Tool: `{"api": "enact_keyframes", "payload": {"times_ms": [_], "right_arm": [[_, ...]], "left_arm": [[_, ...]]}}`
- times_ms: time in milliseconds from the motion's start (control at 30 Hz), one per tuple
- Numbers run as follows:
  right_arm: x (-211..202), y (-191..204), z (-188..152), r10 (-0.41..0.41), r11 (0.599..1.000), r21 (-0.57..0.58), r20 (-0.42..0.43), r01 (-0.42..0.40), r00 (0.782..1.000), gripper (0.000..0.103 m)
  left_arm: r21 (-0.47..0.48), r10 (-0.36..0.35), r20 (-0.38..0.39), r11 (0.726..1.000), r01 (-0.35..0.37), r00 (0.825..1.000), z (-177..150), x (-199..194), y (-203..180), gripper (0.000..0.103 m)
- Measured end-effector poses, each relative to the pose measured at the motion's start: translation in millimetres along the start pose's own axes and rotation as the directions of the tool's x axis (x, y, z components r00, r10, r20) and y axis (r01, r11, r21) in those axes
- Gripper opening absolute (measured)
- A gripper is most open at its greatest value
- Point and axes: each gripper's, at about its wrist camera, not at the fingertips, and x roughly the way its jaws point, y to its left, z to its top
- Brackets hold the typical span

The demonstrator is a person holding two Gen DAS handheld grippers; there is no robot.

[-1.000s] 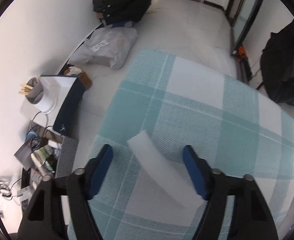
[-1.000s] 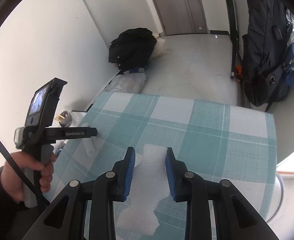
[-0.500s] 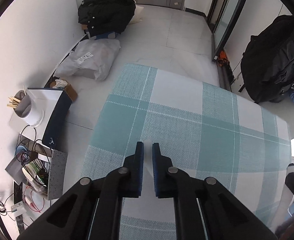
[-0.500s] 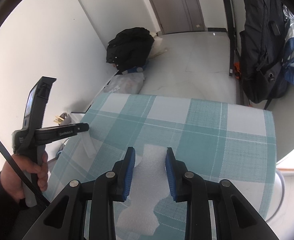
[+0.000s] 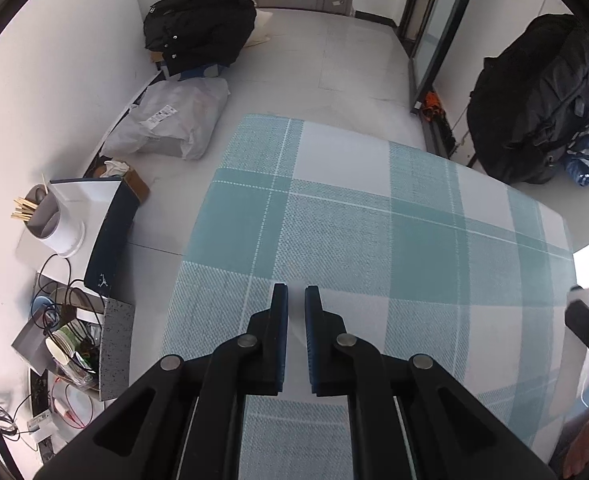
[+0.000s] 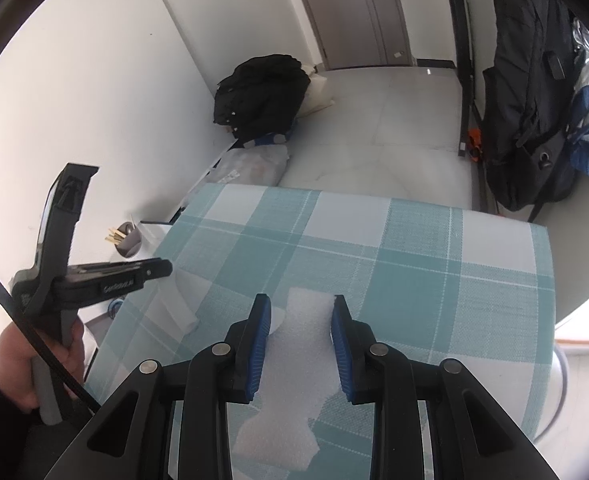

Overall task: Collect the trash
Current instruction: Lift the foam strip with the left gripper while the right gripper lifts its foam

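Two pieces of white foam are the trash here, both over a table (image 5: 434, 216) covered with a teal and white checked cloth.

The left gripper (image 5: 296, 300) points steeply down at the cloth with its blue pads nearly pressed together, pinching a thin white foam strip (image 5: 295, 344). In its own view only a narrow sliver of the strip shows in the slit between the pads. From the right wrist view the same strip (image 6: 184, 304) hangs below the left gripper (image 6: 162, 270), its long axis running down and slightly toward the camera, the lower end reaching the cloth near the table's left edge. A hand (image 6: 18, 364) in a dark sleeve holds that gripper's handle.

The right gripper (image 6: 300, 312) has its pads partly spread, and the foam sheet (image 6: 294, 360) fills the space between them. Both pads sit against the sheet's side edges, so it is pinched across its width. The sheet's long axis runs along the fingers: its far end points away toward the middle of the table, and its ragged near end lies back under the gripper body.

On the floor beyond the table lie a black bag (image 5: 198, 28) and a grey plastic sack (image 5: 174, 120) by the wall.
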Motion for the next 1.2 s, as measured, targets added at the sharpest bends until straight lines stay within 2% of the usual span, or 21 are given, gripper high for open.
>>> {"api": "enact_keyframes", "payload": {"times_ms": [367, 500, 600, 767, 933, 1033, 1133, 1200], "right_arm": [[-2, 11, -1, -0.017, 1.0, -0.021, 0.018, 0.018, 1.0, 0.029], [-3, 13, -3, -0.029, 0.999, -0.024, 0.023, 0.029, 0.999, 0.029], [-4, 15, -5, -0.041, 0.999, -0.025, 0.025, 0.041, 0.999, 0.029], [-5, 15, -8, -0.061, 0.998, -0.026, 0.029, 0.062, 0.998, 0.029], [-7, 15, -9, -0.073, 0.997, -0.022, 0.038, 0.074, 0.997, 0.029], [-10, 18, -9, -0.074, 0.997, -0.03, 0.049, 0.075, 0.996, 0.029], [-13, 21, -11, -0.076, 0.996, -0.041, 0.061, 0.079, 0.995, 0.029], [-15, 22, -12, -0.078, 0.996, -0.045, 0.067, 0.081, 0.995, 0.029]], "left_arm": [[0.044, -0.07, 0.095, 0.997, 0.066, 0.993, -7, -21, -1, 0.004], [0.062, -0.056, 0.106, 0.997, 0.049, 0.993, -12, -24, 2, 0.004], [0.055, -0.035, 0.117, 0.998, 0.029, 0.993, -14, -22, 11, 0.004], [-0.008, -0.085, 0.112, 0.996, 0.087, 0.99, -16, -22, 30, 0.004], [-0.031, -0.156, 0.165, 0.986, 0.164, 0.974, -17, -38, 33, 0.003], [-0.02, -0.168, 0.208, 0.984, 0.176, 0.964, -17, -48, 31, 0.003], [-0.031, -0.202, 0.217, 0.976, 0.214, 0.955, -18, -51, 33, 0.003], [-0.029, -0.203, 0.218, 0.976, 0.214, 0.955, -19, -51, 34, 0.003]]}}
